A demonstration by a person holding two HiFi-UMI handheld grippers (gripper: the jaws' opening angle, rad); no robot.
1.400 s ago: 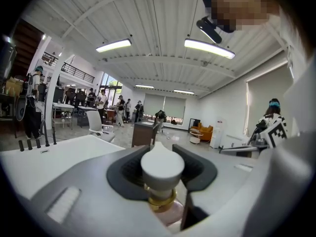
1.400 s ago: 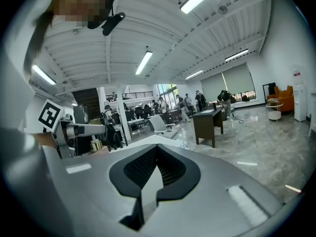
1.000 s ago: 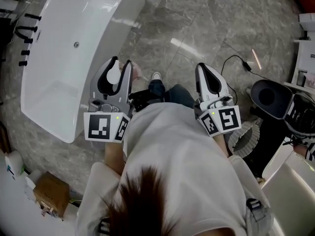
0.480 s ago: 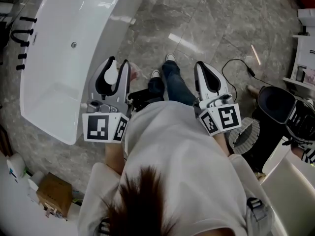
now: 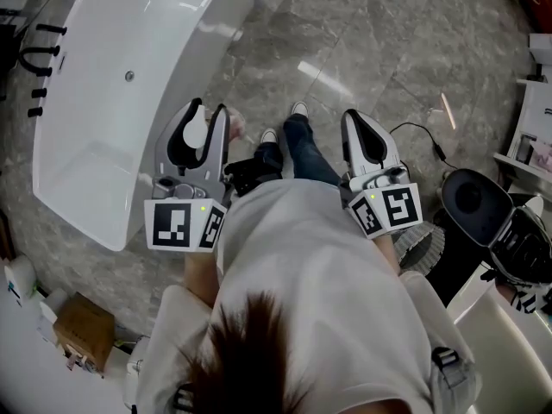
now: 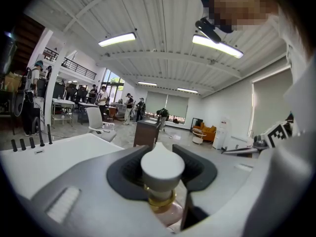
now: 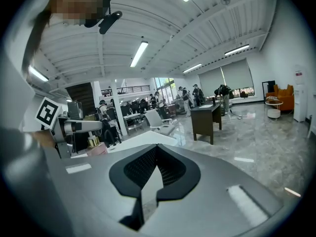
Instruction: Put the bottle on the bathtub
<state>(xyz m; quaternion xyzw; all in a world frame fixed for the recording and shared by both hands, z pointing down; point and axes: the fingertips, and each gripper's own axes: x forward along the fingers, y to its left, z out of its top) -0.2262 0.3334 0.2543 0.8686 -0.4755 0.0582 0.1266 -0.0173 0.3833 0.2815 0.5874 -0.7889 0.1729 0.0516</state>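
Observation:
A white bathtub [image 5: 129,76] stands on the grey floor at the upper left of the head view. A bottle [image 5: 197,132] with a white cap, gold collar and pinkish body is held upright by my left gripper [image 5: 211,112], which is shut on its neck. The left gripper view shows the bottle's cap [image 6: 162,168] between the dark pads, with the bathtub's flat rim [image 6: 59,152] just to the left. Beside my right side, my right gripper [image 5: 355,119] is shut and empty, its pads meeting [image 7: 157,149].
Black tap fittings [image 5: 39,59] line the tub's far edge. My legs and shoes [image 5: 297,145] are between the grippers. A black round seat [image 5: 470,192] and a cable [image 5: 414,110] lie to the right. A cardboard box [image 5: 82,330] sits at the lower left.
A foot has stepped forward and the view has shifted, so the black seat sits lower at the right. Both grippers keep their pose, and the bottle stays held.

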